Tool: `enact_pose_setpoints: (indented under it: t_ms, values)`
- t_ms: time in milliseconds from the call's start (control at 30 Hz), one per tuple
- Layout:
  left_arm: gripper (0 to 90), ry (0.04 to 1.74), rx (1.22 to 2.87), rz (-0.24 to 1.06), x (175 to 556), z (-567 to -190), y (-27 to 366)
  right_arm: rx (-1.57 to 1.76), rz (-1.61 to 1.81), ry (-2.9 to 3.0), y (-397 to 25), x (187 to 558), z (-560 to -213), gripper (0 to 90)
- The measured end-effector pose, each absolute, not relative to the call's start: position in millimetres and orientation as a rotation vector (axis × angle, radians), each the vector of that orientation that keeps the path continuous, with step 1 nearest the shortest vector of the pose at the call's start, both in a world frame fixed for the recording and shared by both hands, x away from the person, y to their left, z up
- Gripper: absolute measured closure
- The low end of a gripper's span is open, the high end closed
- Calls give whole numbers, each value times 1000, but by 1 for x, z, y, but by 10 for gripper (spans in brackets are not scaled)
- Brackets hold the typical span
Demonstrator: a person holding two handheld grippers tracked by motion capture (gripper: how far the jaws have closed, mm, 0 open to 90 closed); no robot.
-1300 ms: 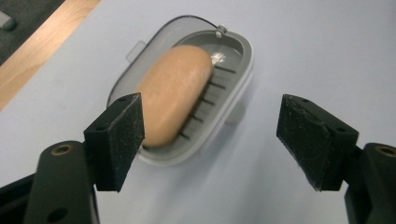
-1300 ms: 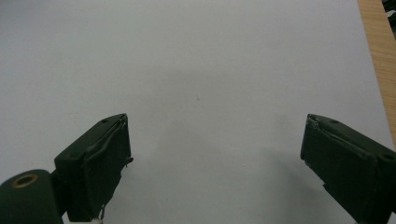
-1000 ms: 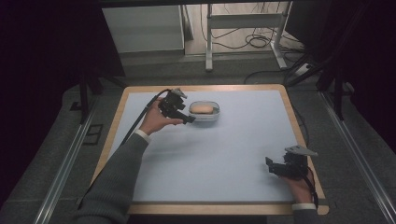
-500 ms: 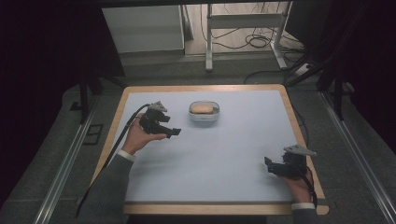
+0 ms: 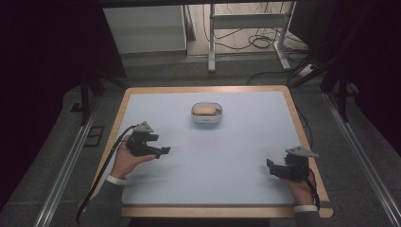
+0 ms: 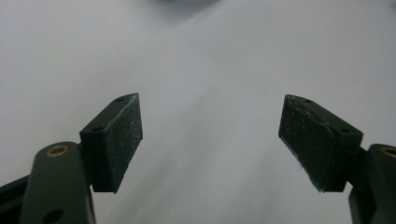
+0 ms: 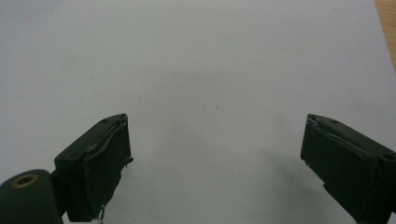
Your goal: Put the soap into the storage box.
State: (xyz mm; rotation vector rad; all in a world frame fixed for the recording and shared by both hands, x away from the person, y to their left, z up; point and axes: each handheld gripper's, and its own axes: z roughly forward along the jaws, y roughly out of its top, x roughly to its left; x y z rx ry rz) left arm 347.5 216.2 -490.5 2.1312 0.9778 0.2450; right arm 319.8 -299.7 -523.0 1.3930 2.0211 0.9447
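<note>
A small white dish (image 5: 206, 114) holding a tan bread-like piece (image 5: 205, 110) sits on the pale blue mat (image 5: 227, 156) near the table's far middle. My left gripper (image 5: 163, 151) is held low at the mat's left side, well short of the dish, jaws wide apart with nothing between them (image 6: 210, 140). My right gripper (image 5: 269, 166) rests near the front right corner, also open and empty (image 7: 215, 163), pointing left across the bare mat.
The wooden table edge (image 5: 302, 123) frames the mat; a strip of it shows in the right gripper view (image 7: 386, 23). A metal desk frame with cables (image 5: 246, 33) stands on the floor beyond. Rails (image 5: 71, 161) run along both sides of the table.
My left gripper has drawn back from the dish toward the front left and now sits open over bare mat. The right gripper has stayed put.
</note>
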Motion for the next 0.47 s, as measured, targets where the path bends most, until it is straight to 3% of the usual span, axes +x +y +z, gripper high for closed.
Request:
enact_pose_setpoints:
  t_ms: [467]
  values:
    - [218, 1014, 2113, 242, 338, -503, 222, 1383, 960, 2016, -300, 319, -521, 81]
